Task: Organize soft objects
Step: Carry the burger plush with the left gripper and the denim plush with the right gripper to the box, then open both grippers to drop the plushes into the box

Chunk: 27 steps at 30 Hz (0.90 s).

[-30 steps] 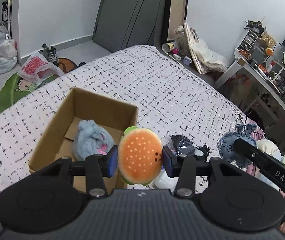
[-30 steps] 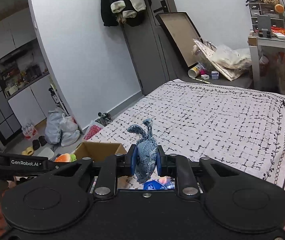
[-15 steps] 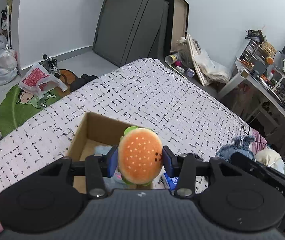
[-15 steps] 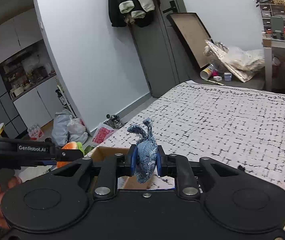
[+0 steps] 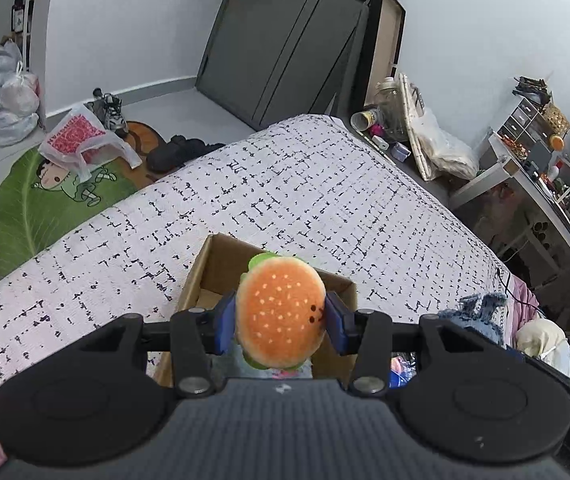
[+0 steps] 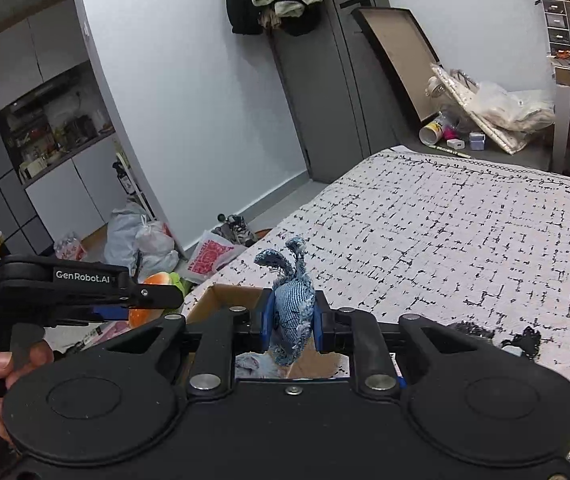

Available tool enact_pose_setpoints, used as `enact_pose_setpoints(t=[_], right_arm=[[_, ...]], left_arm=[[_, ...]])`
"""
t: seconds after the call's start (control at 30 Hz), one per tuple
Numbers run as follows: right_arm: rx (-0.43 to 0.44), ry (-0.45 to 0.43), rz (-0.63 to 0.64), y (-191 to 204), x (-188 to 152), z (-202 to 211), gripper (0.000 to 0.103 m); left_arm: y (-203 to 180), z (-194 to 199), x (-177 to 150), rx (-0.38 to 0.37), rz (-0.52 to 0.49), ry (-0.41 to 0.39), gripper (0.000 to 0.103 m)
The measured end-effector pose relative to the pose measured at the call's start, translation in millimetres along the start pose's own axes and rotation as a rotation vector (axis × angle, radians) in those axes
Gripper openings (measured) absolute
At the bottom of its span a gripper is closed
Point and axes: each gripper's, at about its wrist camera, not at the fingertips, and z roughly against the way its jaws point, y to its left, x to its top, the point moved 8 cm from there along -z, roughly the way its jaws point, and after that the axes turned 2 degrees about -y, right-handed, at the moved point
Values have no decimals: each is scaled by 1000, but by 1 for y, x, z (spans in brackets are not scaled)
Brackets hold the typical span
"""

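My left gripper [image 5: 281, 322] is shut on a plush hamburger [image 5: 279, 316], orange bun with green edge, held above the open cardboard box [image 5: 205, 270] on the bed. My right gripper [image 6: 291, 322] is shut on a blue denim whale toy [image 6: 291, 304], also held over the box [image 6: 225, 298]. The whale shows at the right in the left wrist view [image 5: 481, 310]. The hamburger shows at the left in the right wrist view [image 6: 161, 282]. A grey-blue plush [image 6: 251, 364] lies inside the box, mostly hidden.
The bed [image 5: 285, 184] has a white cover with black marks. Small dark items [image 6: 497, 336] lie on it to the right of the box. A desk [image 5: 545, 184] stands right of the bed. Bags and shoes [image 5: 89, 136] lie on the floor.
Both grippers have moved over the box, so it now sits directly under the held toys. The box's inside is now mostly hidden. Both grips are unchanged.
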Motion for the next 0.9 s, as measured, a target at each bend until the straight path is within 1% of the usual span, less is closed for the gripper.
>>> enact_pose_setpoints(t=[0.27,0.47,0.6,0.7,0.73,0.77,0.8,0.83,0.87,0.9], right_arm=[[-20,14,2,7,-5,-25,19],[-29,29,32,15,-9,-43,19],[-34,35,25,13,-9,-53,19],[-30,34,20,14,-8,-60,20],[-27,33,16,14,-8,-62,20],[-21,30,12,15,-8,-64,23],[-20,30,8,15,-7,-66,25],[-10,31,7,17,-7,-67,25],[10,33,11,20,-7,-67,25],[17,33,14,22,-7,-68,27]], left_arm=[[13,-33,4,-22,15,44,45],[19,-56,5,-31,18,76,46],[20,-65,5,-23,0,84,46],[19,-69,7,-38,-12,98,49],[19,-69,7,-35,-13,100,49],[20,-69,9,-29,-17,102,49],[21,-70,10,-21,-19,105,53],[21,-70,11,-14,-23,110,59],[22,-70,12,-9,-26,114,62],[23,-69,13,-3,-26,115,68]])
